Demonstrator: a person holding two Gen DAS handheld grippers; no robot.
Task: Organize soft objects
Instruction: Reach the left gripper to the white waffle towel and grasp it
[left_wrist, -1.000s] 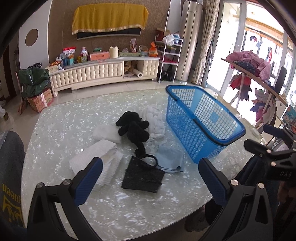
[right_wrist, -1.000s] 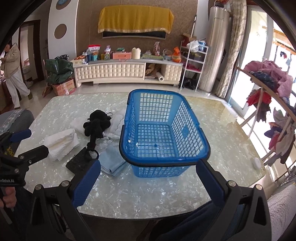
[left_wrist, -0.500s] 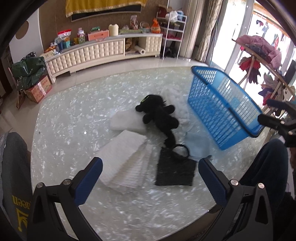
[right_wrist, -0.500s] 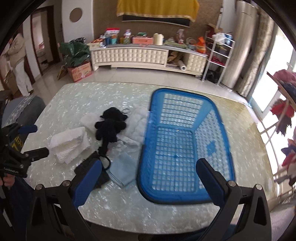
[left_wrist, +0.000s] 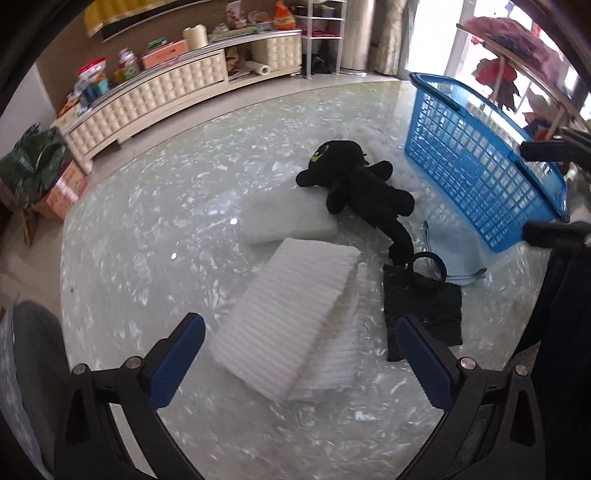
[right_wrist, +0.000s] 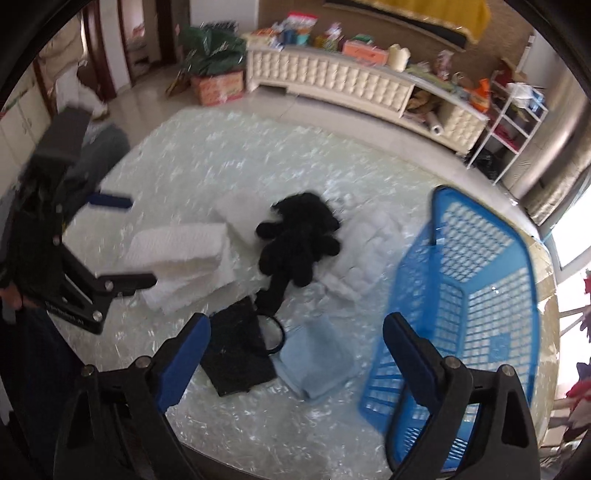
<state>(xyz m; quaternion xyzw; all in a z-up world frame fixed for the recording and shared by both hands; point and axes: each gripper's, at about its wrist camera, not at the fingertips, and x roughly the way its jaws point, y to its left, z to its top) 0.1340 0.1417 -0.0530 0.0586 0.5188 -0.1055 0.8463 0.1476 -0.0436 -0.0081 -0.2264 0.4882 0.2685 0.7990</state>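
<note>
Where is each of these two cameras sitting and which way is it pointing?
Left wrist: on the left gripper, looking down across the table at the white ribbed towel; its open blue fingers show, the right gripper at the right edge.
Right wrist: on the right gripper, facing the light blue cloth and blue basket; its open fingers show, the left gripper at left.
Shared: black plush toy, basket.

In my right view the blue basket (right_wrist: 476, 310) ran off the lower right edge, the black toy (right_wrist: 295, 243) was smeared by blur, and my left gripper (right_wrist: 122, 240) was blurred, its handle lost in shadow.
</note>
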